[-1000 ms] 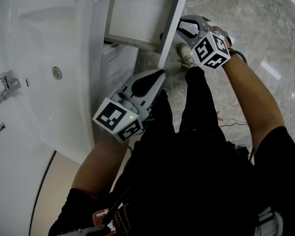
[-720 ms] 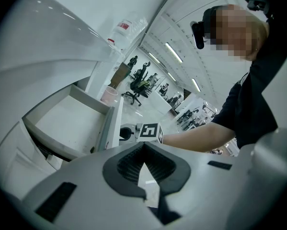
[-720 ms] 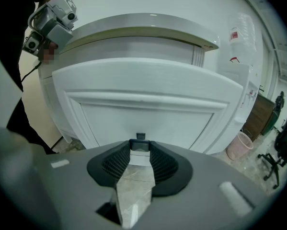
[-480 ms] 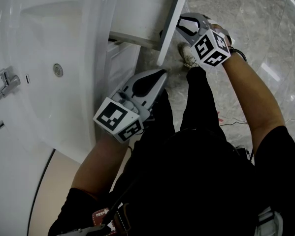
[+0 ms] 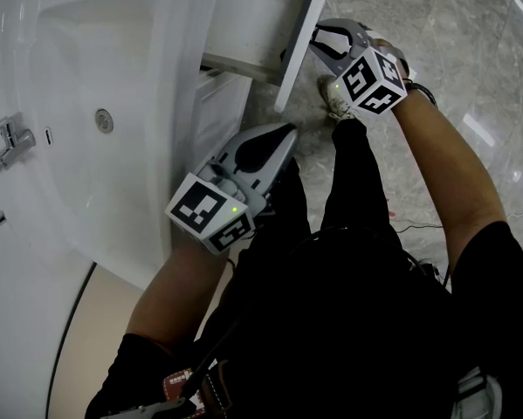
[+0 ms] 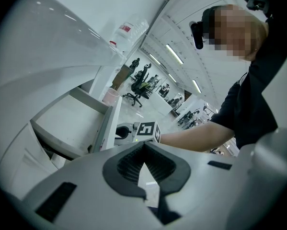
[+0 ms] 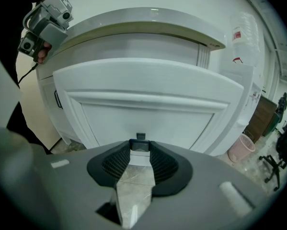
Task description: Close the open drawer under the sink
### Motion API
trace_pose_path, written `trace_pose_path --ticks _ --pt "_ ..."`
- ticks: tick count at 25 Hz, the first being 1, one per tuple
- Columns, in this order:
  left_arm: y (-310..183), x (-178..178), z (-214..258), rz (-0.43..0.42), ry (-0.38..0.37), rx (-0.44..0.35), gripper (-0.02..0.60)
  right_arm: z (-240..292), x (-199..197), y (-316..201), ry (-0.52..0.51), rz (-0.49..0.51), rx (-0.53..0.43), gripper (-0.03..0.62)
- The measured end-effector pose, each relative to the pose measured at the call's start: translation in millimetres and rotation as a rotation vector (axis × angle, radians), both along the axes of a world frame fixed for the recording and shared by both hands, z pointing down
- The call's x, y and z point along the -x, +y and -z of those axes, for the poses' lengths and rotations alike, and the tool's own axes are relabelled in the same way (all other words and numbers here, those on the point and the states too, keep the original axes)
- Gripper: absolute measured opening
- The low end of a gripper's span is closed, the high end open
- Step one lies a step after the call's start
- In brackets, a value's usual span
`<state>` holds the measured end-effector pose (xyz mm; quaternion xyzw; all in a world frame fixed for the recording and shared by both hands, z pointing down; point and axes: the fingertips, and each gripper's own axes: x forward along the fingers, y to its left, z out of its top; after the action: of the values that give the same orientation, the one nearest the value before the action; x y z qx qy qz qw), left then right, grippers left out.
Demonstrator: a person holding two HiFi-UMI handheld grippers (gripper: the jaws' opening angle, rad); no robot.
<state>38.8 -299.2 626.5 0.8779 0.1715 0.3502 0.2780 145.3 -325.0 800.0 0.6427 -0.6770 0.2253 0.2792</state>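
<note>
The white drawer (image 5: 301, 35) under the sink (image 5: 86, 77) stands partly pulled out, its inside bare. In the right gripper view its front panel (image 7: 148, 107) fills the picture, with a small dark handle (image 7: 140, 146) at the lower middle. My right gripper (image 7: 140, 151) is shut on that handle; in the head view the right gripper (image 5: 313, 44) sits against the drawer front. My left gripper (image 5: 287, 131) hangs shut and holds nothing, below the drawer's near corner and apart from it. From the left gripper (image 6: 143, 146) view I see the drawer (image 6: 71, 123) side-on.
A chrome tap (image 5: 1, 151) stands on the sink's far side. The cabinet body (image 5: 210, 103) lies under the basin. The person's legs and a shoe (image 5: 333, 101) stand on the marble floor (image 5: 453, 51) in front. A pink bin (image 7: 242, 146) stands to the right of the cabinet.
The drawer front has slid a little toward the cabinet, and my right gripper has moved with it. My left gripper has stayed where it was.
</note>
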Motion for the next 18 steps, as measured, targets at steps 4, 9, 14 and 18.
trace_pose_path --ticks 4,9,14,18 --pt "-4 1 -2 0.010 0.002 0.001 0.000 -1 0 -8 -0.002 -0.002 -0.003 0.124" --pt "-7 4 -4 0.016 0.002 0.004 0.000 -1 0 -19 -0.002 -0.005 -0.011 0.124" --pt "-9 8 -6 0.020 0.000 0.002 0.000 0 0 -29 -0.001 -0.014 -0.018 0.124" --pt "-13 11 -7 0.021 -0.002 0.000 0.000 0 1 -38 -0.004 -0.013 -0.024 0.124"
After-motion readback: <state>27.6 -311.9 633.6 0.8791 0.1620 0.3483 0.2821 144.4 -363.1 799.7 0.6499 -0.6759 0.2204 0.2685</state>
